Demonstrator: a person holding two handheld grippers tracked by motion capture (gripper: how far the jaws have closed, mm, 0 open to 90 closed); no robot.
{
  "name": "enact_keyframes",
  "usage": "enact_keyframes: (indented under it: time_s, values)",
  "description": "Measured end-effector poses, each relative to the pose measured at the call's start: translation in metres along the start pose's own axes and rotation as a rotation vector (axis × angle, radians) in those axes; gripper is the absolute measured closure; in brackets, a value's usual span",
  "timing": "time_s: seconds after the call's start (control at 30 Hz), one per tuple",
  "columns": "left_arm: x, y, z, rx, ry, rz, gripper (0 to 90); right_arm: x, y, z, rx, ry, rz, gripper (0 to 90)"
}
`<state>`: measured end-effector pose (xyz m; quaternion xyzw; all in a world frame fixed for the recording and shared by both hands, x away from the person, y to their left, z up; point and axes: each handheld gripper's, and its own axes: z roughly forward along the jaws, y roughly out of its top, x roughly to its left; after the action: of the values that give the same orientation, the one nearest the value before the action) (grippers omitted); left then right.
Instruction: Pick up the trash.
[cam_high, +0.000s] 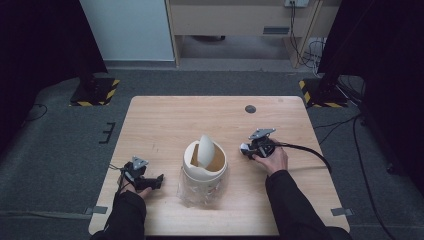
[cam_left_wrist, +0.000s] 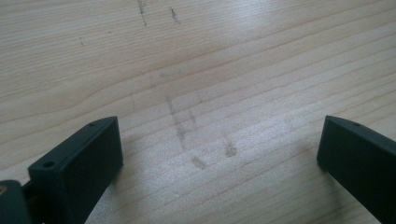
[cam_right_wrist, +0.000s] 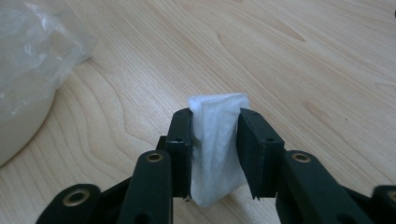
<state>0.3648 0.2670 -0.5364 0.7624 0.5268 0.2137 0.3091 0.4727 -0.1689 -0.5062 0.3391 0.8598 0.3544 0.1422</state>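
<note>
- The left gripper (cam_high: 156, 179) is rested on the wooden table (cam_high: 165, 120), jaws spread wide with only bare wood between them.
- A cream swing-lid bin (cam_high: 205, 162) is stood mid-table, lined with a clear plastic bag (cam_high: 189, 186); its flap (cam_high: 206, 148) is tilted up — the contents cannot be made out.
- A folded white tissue (cam_right_wrist: 215, 140) is clamped upright in the right gripper (cam_right_wrist: 215, 140), just right of the bin — pads pressed on both sides.
</note>
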Motion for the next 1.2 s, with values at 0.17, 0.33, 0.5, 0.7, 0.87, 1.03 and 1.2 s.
enact_keyframes:
  time_s: [0.17, 0.33, 0.5, 0.7, 0.87, 1.03, 1.2]
  values:
    - [0.000, 0.000, 0.000, 0.000, 0.000, 0.000, 0.0, -0.001, 0.003, -0.006, -0.007, 0.018, 0.028, 70.2]
    - [0.000, 0.000, 0.000, 0.000, 0.000, 0.000, 0.0, -0.003, 0.005, -0.016, -0.041, 0.036, 0.047, 70.7]
    - [0.000, 0.000, 0.000, 0.000, 0.000, 0.000, 0.0, -0.005, 0.007, -0.029, -0.090, 0.043, 0.058, 70.9]
    - [0.000, 0.000, 0.000, 0.000, 0.000, 0.000, 0.0, -0.004, 0.006, -0.047, -0.154, 0.059, 0.069, 71.2]
    - [0.000, 0.000, 0.000, 0.000, 0.000, 0.000, 0.0, -0.003, 0.003, -0.061, -0.198, 0.064, 0.073, 71.4]
    - [0.000, 0.000, 0.000, 0.000, 0.000, 0.000, 0.0, -0.004, 0.002, -0.074, -0.247, 0.071, 0.090, 71.4]
    - [0.000, 0.000, 0.000, 0.000, 0.000, 0.000, 0.0, -0.002, 0.002, -0.085, -0.267, 0.072, 0.084, 71.5]
